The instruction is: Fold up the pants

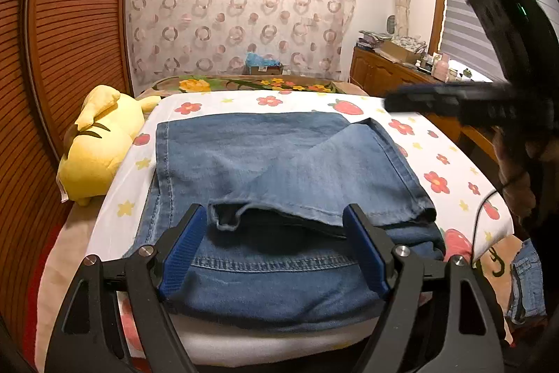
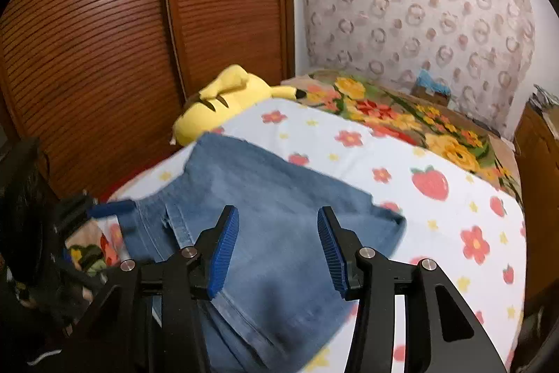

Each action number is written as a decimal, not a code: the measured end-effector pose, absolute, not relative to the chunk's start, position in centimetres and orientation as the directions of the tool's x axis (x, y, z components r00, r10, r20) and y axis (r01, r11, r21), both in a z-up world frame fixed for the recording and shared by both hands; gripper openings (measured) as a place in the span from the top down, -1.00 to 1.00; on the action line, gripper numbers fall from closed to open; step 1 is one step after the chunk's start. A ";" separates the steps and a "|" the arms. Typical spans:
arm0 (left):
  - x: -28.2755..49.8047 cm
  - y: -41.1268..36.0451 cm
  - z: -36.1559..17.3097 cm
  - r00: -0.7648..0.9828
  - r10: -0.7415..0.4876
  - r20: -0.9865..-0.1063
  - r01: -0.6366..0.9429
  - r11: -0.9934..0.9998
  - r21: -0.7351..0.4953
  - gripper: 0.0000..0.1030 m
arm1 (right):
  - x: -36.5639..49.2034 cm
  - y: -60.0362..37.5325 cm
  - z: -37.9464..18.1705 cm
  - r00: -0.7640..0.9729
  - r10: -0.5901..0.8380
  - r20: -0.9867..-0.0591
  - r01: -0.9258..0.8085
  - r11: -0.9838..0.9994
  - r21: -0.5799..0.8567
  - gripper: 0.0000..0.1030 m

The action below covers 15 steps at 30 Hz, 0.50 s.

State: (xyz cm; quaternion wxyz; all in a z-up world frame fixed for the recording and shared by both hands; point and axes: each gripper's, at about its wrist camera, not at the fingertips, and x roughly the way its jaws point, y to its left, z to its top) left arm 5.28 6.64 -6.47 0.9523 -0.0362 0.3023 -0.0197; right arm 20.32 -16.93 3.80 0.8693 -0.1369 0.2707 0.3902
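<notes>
Blue denim pants (image 1: 279, 163) lie folded in layers on a white sheet with flowers and strawberries (image 1: 454, 170); the leg hems rest on top near the waistband. My left gripper (image 1: 276, 219) is open and empty, its jaws standing either side of the near hem. In the right wrist view the pants (image 2: 279, 215) lie below my right gripper (image 2: 277, 219), which is open and empty above them. The right gripper also shows blurred at the right of the left wrist view (image 1: 454, 100). The left gripper's blue finger (image 2: 111, 208) shows at the pants' left edge.
A yellow plush toy (image 1: 97, 145) lies at the bed's left side, next to a slatted wooden wardrobe (image 1: 63, 58). A floral blanket (image 2: 401, 114) covers the far bed. A wooden dresser (image 1: 391, 72) with clutter stands at the right. More denim (image 1: 524, 282) hangs at the bed's right edge.
</notes>
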 end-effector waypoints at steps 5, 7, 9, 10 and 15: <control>6.0 7.9 -6.9 0.813 -0.056 -0.580 0.008 0.996 -0.084 -0.57 | 19.5 -17.2 1.2 0.556 0.545 -0.628 -0.724 0.689 -0.043 0.05; 6.0 8.4 -7.0 0.812 -0.057 -0.581 0.005 0.996 -0.090 -0.57 | 19.5 -17.2 0.4 0.542 0.543 -0.642 -0.717 0.697 -0.017 0.05; 6.1 9.0 -7.2 0.810 -0.047 -0.584 -0.009 0.996 -0.092 -0.57 | 19.6 -16.9 0.1 0.531 0.539 -0.653 -0.708 0.706 0.007 0.05; 6.1 9.3 -7.3 0.808 -0.041 -0.588 -0.016 0.996 -0.092 -0.57 | 19.7 -17.0 -0.2 0.525 0.538 -0.660 -0.705 0.709 0.018 0.05; 6.3 10.0 -8.1 0.794 -0.040 -0.606 -0.011 0.997 -0.080 -0.55 | 18.7 -17.1 -1.5 0.491 0.543 -0.682 -0.703 0.709 0.058 0.05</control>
